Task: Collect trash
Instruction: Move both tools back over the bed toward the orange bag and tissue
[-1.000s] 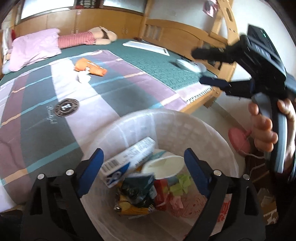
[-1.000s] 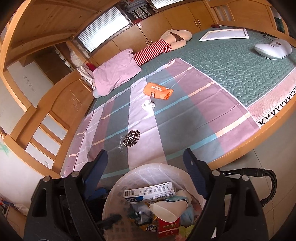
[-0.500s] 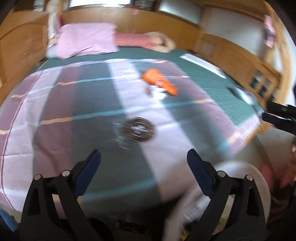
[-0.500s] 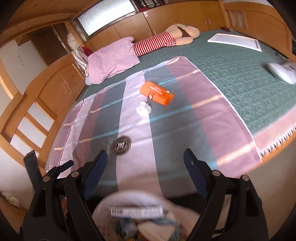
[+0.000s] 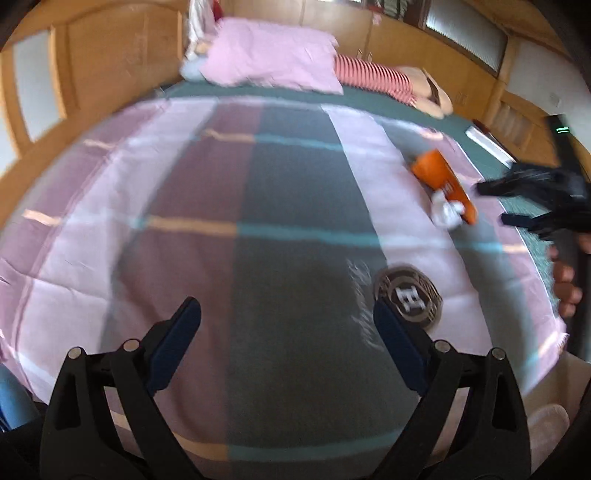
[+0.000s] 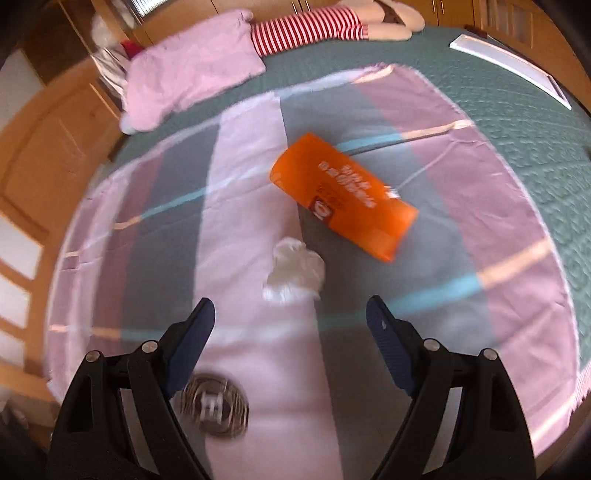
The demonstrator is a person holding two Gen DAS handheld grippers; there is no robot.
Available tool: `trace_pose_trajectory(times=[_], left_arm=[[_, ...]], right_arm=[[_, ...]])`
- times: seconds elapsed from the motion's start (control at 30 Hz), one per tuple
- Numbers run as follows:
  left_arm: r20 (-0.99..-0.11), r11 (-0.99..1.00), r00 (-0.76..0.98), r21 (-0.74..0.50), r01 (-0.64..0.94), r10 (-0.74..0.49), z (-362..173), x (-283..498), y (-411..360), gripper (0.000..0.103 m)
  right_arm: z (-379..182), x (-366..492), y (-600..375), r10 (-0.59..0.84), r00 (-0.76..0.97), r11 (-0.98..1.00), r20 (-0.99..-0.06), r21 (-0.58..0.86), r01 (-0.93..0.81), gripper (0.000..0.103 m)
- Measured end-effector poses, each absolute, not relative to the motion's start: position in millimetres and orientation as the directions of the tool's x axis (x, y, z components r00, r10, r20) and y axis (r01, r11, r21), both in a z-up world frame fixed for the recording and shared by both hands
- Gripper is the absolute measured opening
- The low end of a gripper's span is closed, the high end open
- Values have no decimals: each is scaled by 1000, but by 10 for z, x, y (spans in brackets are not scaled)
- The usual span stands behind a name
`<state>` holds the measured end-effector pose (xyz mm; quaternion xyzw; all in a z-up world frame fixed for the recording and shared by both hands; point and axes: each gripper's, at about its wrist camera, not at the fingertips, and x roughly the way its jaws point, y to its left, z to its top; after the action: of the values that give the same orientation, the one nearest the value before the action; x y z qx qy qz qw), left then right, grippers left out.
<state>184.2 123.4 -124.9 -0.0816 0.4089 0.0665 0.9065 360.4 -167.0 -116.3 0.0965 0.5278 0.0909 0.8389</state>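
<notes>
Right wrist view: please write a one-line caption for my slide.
Open right gripper above a striped sheet, facing a crumpled tissue and an orange packet.

Bed point(image 6: 517, 122): fills both views; green quilted cover, the landmark here.
Blanket point(image 5: 295, 258): spread on the bed; pink, mauve and dark green stripes, thin teal and peach lines, a round dark emblem point(image 5: 408, 297) near its front edge.
Pillow point(image 6: 192, 70): pink, at the head of the bed.
Doll point(image 6: 332, 24): red-and-white striped, lying beside the pillow along the head of the bed.
Frame point(image 5: 110, 70): light wood panels with pale insets at the bed's left side.
Cabinets point(image 5: 399, 40): wood, behind the head of the bed.
Window point(image 5: 465, 40): frosted, above the cabinets.
Board point(image 6: 513, 70): flat, white, on the bed's far right.
Light: soft daylight.
</notes>
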Motion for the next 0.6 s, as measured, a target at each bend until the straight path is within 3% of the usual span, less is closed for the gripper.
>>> trace_pose_trajectory(times=[0.07,0.1,0.3,0.47,0.5,0.6], left_arm=[[-741,976,667,-85,-201,73,-1223,1840,1268,94],[-743,975,665,-79,-208,81,-1222,1854,1282,94],[-769,964,635,-103,-244,78,-1266,1904,1391,94],[-783,943,619,-156,-294,63,-1260,1841,1503,94],[-787,937,614,-170,-305,57,-1270,1825,1527,94],[-806,914,592,-229,-336,16,-1319,1828,1611,94]], right_arm=[[-1348,3783,-1552,221,405,974,-887,224,-41,81],[-1441,3848,-1497,207,398,977,-894,208,-41,75],[-1645,3843,-1230,158,371,984,-915,116,-134,28],[-1473,3487,-940,498,179,841,-849,422,-339,25],[-1412,3416,-873,532,141,804,-835,446,-392,32],[-1044,3374,-964,494,294,825,-819,333,-457,88]])
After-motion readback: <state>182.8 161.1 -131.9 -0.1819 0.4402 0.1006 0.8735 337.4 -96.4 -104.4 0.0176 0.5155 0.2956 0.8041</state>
